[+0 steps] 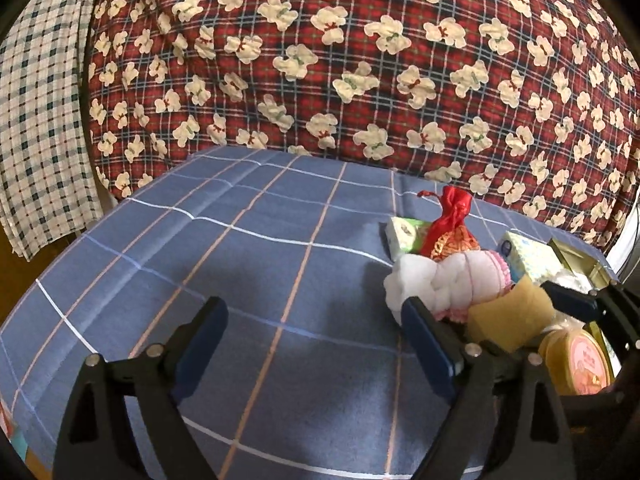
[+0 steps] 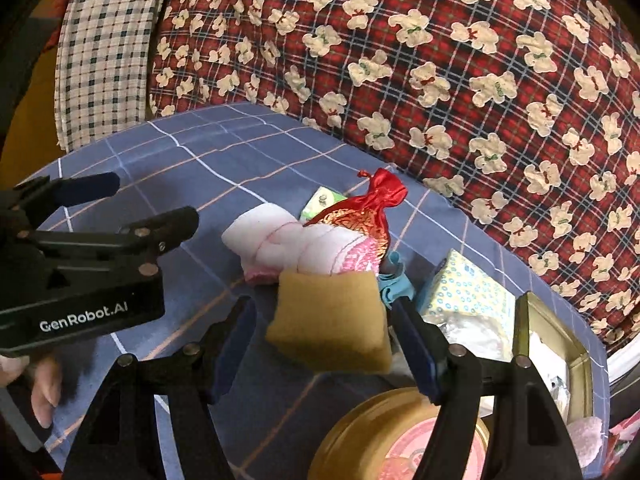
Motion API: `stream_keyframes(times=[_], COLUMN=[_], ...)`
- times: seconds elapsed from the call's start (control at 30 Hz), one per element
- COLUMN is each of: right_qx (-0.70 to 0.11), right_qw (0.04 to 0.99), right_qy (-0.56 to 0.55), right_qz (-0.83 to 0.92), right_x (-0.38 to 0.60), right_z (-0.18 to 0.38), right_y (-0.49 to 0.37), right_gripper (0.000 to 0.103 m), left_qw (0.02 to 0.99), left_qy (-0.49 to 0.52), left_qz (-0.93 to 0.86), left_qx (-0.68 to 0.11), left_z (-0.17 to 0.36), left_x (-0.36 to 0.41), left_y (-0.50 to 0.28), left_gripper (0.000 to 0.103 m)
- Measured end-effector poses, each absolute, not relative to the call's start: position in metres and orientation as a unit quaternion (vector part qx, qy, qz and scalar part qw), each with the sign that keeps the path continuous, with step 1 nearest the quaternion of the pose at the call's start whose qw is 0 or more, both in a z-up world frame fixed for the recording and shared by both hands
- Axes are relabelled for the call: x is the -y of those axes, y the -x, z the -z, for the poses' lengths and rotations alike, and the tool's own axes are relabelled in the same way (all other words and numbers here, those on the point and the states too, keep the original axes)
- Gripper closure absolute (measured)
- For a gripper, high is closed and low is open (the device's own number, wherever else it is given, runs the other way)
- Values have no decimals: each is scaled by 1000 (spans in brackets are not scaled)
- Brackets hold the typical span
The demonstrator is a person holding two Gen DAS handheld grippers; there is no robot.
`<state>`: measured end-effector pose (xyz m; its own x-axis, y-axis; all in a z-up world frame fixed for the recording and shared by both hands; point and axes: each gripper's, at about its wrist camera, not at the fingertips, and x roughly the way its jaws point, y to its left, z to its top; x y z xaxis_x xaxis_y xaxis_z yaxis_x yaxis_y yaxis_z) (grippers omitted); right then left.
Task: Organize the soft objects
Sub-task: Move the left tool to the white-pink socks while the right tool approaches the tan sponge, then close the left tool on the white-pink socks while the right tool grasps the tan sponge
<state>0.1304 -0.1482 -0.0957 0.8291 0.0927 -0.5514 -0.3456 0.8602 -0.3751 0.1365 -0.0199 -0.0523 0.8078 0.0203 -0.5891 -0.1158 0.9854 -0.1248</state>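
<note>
Yellow sponge lay between the spread fingers of the right claw, ungrasped; soft and light, best pinched at its side edges. Left claw stood released.

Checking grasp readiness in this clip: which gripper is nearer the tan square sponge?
Right. The right gripper has its open fingers on either side of the tan square sponge, not visibly touching it. The left gripper hovers open over bare blue cloth, left of the sponge.
</note>
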Motion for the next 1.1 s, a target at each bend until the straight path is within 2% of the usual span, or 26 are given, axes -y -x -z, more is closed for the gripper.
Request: stream_keyframes(times=[0.1, 0.13, 0.23, 0.67, 1.1], right_qx=[-277, -278, -256, -173, -151], right_qw=[921, 921, 928, 966, 975], right_qy=[241, 242, 233, 110, 78], right_qz=[-128, -127, -138, -156, -143], right_x=[146, 146, 149, 192, 208], right_z=[100, 100, 94, 69, 66], right_y=[-134, -135, -127, -95, -93], right_gripper=[34, 47, 51, 52, 52], left_qw=[947, 947, 946, 948, 947], left_qy=[83, 84, 88, 81, 49], left_qz=[-35, -35, -34, -19, 38], left_qx=[-310, -309, -309, -309, -316], left_z=[53, 53, 53, 53, 48], left_x=[19, 18, 17, 24, 73], left_y=[-137, -136, -136, -137, -152], left_gripper=[13, 13, 13, 13, 13])
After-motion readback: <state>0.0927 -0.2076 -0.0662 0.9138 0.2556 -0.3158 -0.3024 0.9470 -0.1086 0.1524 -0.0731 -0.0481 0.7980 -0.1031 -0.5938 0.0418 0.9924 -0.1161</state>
